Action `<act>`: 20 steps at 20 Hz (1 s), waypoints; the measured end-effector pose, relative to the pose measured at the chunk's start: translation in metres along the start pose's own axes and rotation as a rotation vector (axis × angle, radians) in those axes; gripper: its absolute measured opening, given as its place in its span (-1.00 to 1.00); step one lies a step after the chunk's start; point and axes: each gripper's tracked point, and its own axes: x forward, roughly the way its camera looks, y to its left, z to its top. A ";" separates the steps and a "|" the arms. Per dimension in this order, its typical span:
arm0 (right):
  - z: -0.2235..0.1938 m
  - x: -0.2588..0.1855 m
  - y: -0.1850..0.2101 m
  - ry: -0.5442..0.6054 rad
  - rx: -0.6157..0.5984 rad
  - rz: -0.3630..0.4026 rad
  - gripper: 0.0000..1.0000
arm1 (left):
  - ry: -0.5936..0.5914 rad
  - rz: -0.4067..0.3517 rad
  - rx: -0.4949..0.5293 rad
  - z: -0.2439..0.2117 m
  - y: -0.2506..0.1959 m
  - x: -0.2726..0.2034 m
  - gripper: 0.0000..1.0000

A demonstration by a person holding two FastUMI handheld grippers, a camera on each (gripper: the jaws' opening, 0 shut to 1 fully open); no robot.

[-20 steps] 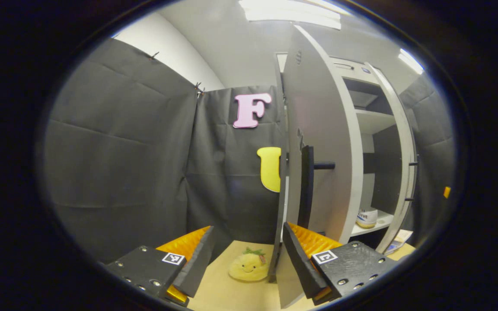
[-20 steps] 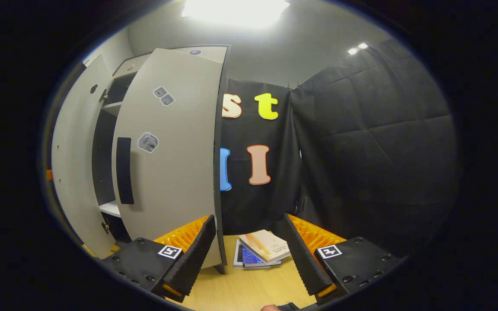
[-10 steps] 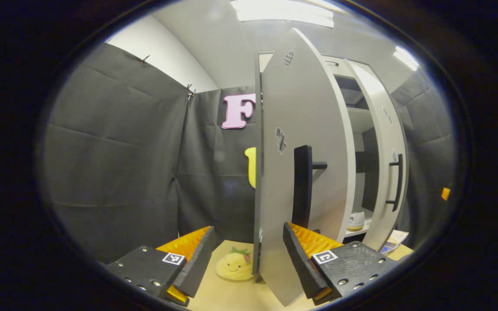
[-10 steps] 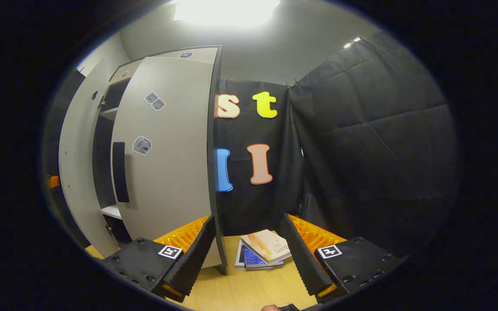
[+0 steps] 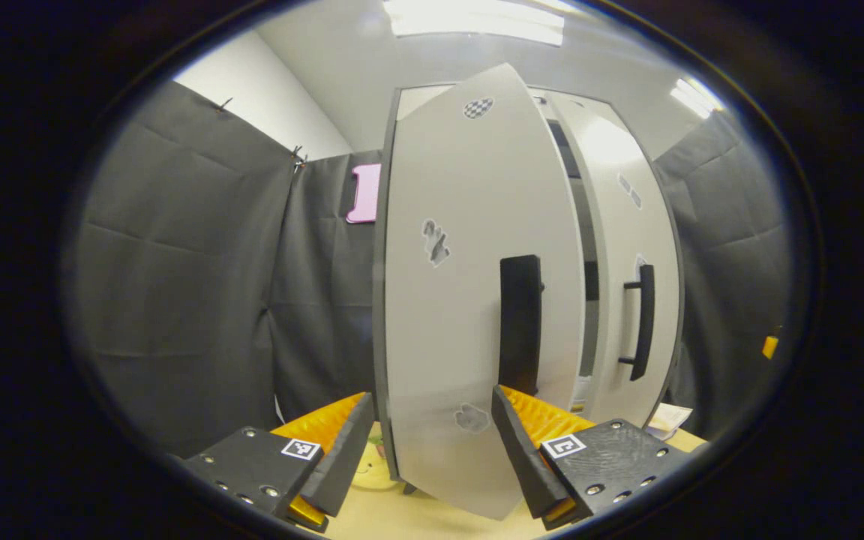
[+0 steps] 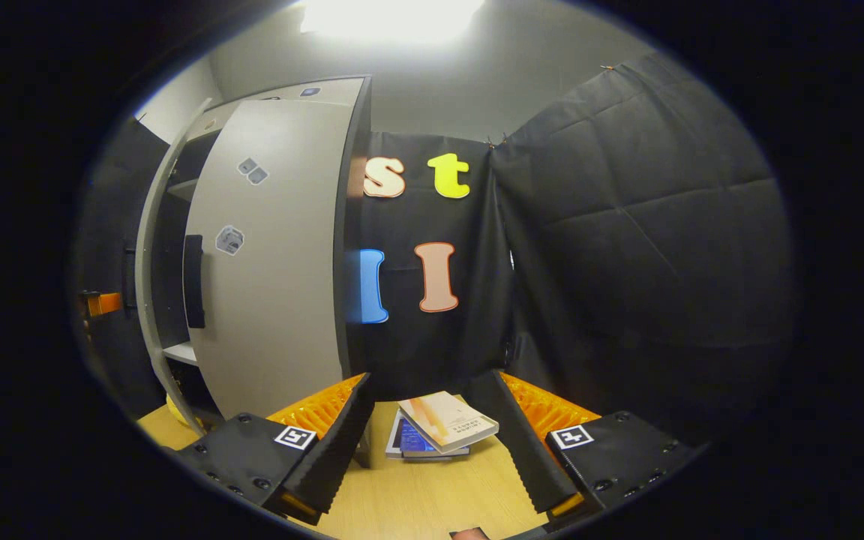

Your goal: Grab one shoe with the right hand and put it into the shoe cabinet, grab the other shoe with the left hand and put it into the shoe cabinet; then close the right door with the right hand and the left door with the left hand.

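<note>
The tall pale grey left cabinet door (image 5: 477, 300) stands straight ahead of my left gripper (image 5: 428, 442), whose fingers are spread wide and hold nothing, its lower edge between them. It looks stiff, light and smooth, so I would push the flat panel beside the black bar handle (image 5: 520, 322). My right gripper (image 6: 432, 442), also wide and empty, has the grey right cabinet door (image 6: 274, 255) ahead to its left.

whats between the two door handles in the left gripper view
In the left gripper view, a narrow dark gap into the cabinet lies between the left door's handle and the right door's handle; the doors are not yet shut together.
</note>
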 end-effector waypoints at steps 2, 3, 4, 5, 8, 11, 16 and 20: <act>-0.003 0.001 -0.004 0.006 0.013 0.019 0.94 | -0.001 0.013 0.009 -0.001 -0.001 -0.007 0.80; -0.005 0.002 -0.004 0.010 0.018 0.033 0.95 | -0.001 0.021 0.014 -0.001 0.000 -0.009 0.80; -0.005 0.004 -0.004 0.010 0.020 0.047 0.94 | -0.002 0.027 0.017 -0.001 0.000 -0.011 0.80; -0.005 0.005 -0.002 0.007 0.019 0.059 0.92 | -0.004 0.030 0.019 -0.001 0.001 -0.016 0.80; -0.001 0.000 0.010 -0.001 0.021 0.097 0.91 | -0.011 0.036 0.030 0.001 0.011 -0.050 0.80; 0.004 -0.014 0.028 -0.014 0.016 0.139 0.90 | -0.025 0.041 0.051 0.009 0.027 -0.076 0.80; 0.012 -0.051 0.060 -0.030 0.013 0.184 0.90 | -0.048 0.022 0.071 0.018 0.053 -0.111 0.80; 0.022 -0.084 0.078 -0.054 -0.006 0.193 0.91 | -0.060 -0.003 0.057 0.022 0.072 -0.139 0.82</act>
